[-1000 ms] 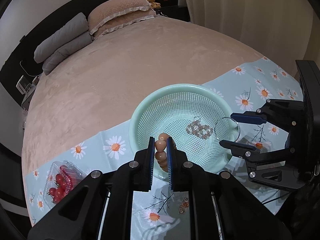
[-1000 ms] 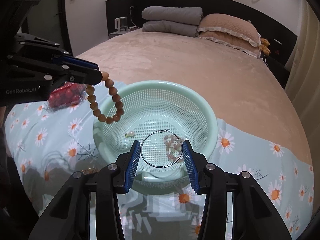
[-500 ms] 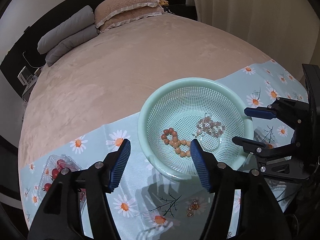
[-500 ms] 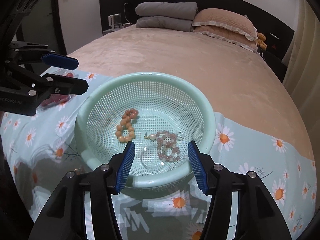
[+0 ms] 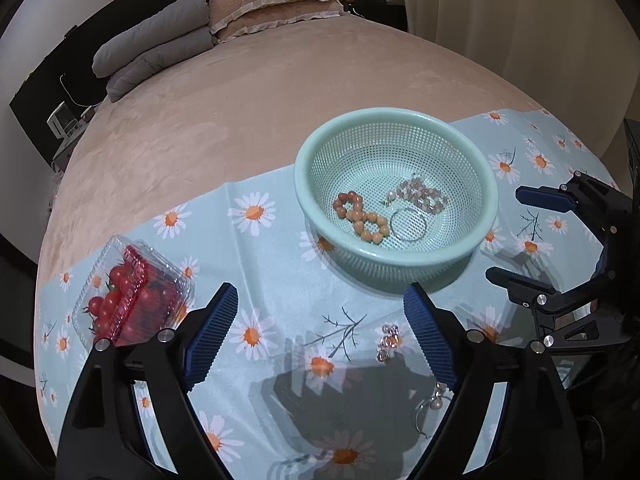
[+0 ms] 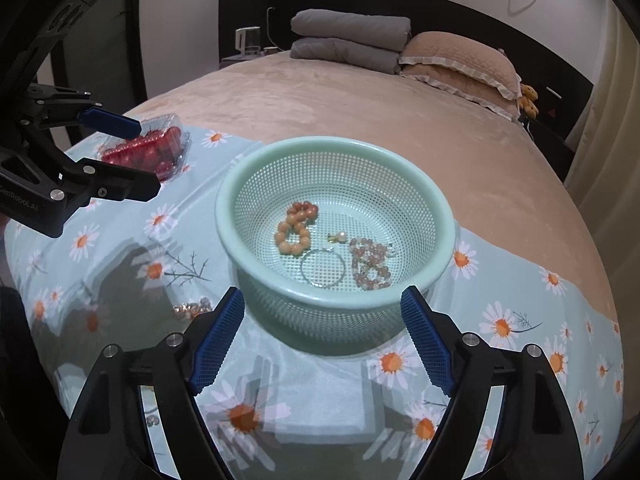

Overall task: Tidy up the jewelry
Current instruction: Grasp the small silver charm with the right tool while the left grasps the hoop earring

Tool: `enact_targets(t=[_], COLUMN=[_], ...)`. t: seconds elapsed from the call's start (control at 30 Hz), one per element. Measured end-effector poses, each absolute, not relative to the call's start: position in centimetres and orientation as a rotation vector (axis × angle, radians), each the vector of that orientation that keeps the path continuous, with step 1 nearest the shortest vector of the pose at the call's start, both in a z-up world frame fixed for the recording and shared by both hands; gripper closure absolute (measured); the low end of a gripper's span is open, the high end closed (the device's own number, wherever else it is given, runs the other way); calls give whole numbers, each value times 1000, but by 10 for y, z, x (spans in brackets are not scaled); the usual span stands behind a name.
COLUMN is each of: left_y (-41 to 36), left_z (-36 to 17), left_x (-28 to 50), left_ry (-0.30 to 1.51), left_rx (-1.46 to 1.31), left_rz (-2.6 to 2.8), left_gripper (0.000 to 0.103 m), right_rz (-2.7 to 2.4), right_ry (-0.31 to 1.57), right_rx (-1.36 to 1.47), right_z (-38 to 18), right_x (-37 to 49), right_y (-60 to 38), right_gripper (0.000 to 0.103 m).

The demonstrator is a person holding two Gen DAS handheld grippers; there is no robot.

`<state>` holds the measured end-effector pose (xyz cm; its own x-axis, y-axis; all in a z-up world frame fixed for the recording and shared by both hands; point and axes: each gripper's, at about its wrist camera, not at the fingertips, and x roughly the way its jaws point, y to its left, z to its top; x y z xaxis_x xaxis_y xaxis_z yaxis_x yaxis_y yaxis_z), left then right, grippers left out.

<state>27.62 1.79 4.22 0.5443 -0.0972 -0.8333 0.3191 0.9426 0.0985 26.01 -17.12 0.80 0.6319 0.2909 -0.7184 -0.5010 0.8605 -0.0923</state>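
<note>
Both the left gripper [image 5: 320,336] and the right gripper [image 6: 322,336] hang spread apart, holding nothing, short of the mint basket [image 6: 240,184] on the bed's daisy cloth [image 5: 272,280]. The next pick looks like the loose earrings [image 5: 388,342] (small, glinting) lying on the cloth just before the basket; approach low and pinch squarely. Their cluster runs roughly toward the basket.
</note>
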Motion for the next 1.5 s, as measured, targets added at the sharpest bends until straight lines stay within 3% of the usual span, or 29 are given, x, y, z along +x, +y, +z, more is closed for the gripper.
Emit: enact_targets(t=[0.4, 0.8, 1.03, 1.1, 1.23, 1.3, 1.43, 1.5], left_y=[16, -5, -12, -13, -16, -16, -17, -17], left_z=[-13, -61, -80, -79, -76, -76, -75, -73], left_x=[209, 188, 186, 185, 184, 184, 184, 184], left_ry=[1038, 1120, 1138, 1137, 1140, 1147, 1161, 1163], left_rx=[290, 286, 321, 319, 316, 304, 282, 276], left_rz=[-287, -376, -361, -373, -394, -403, -431, -438], left_gripper=[19, 19, 23, 31, 59, 71, 93, 96], right_rz=[692, 791, 778, 764, 792, 807, 827, 832], right_ry=[749, 768, 749, 731, 731, 740, 758, 762], right_rx=[-408, -333, -363, -378, -359, -346, -337, -341], right_z=[-43, -66, -81, -84, -85, -86, -86, -85], right_x=[166, 140, 141, 141, 143, 145, 144, 142], right_y=[-149, -138, -128, -126, -126, -128, -131, -133], right_gripper=[27, 27, 34, 43, 78, 88, 93, 93])
